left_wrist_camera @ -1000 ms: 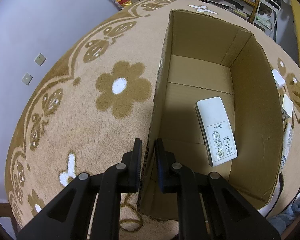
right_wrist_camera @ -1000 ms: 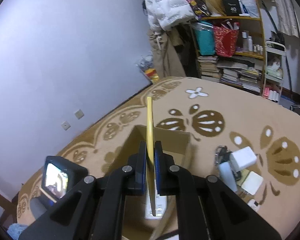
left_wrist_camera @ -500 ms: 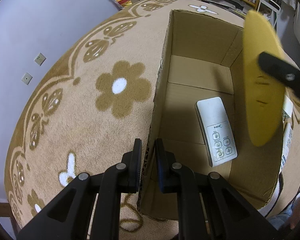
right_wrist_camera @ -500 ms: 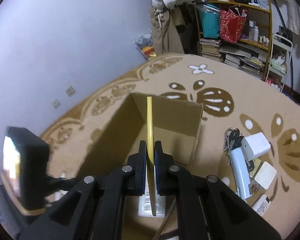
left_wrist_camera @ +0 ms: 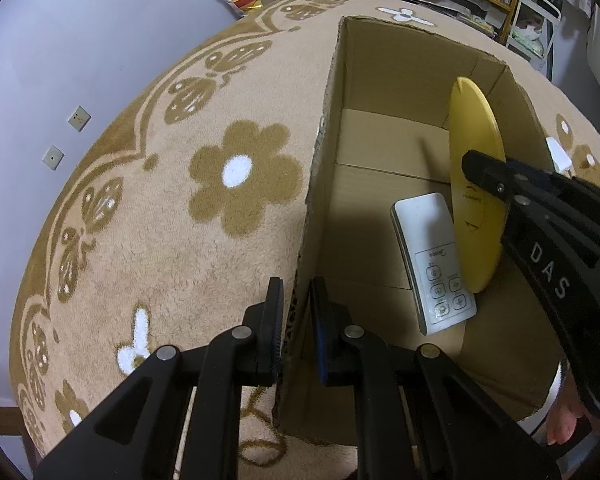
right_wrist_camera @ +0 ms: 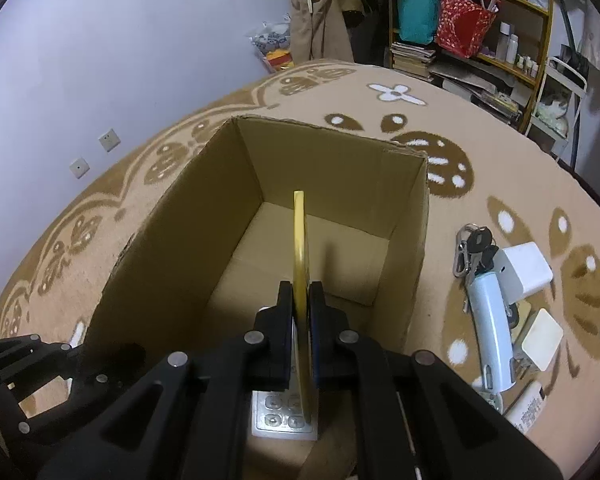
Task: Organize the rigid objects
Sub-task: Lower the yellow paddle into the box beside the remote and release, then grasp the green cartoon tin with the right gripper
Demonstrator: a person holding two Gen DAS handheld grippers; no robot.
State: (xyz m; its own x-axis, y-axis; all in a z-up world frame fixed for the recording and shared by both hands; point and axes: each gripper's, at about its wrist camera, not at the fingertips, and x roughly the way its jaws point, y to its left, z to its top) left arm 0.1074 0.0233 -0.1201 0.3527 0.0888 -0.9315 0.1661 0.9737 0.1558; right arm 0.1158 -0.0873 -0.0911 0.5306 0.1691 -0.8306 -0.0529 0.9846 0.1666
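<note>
Left gripper point(left_wrist_camera: 296, 312) pinches the cardboard box point(left_wrist_camera: 320, 184) wall to steady it while the right gripper point(right_wrist_camera: 301, 320) clamps the yellow disc point(right_wrist_camera: 300, 256) edge-on at frame center, poised inside above the remote point(left_wrist_camera: 432, 260).

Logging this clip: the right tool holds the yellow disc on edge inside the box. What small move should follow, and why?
Probably lower a little further, then open. The right tool grips the yellow disc upright over the white remote in the cardboard box, whose wall the left tool pinches.
</note>
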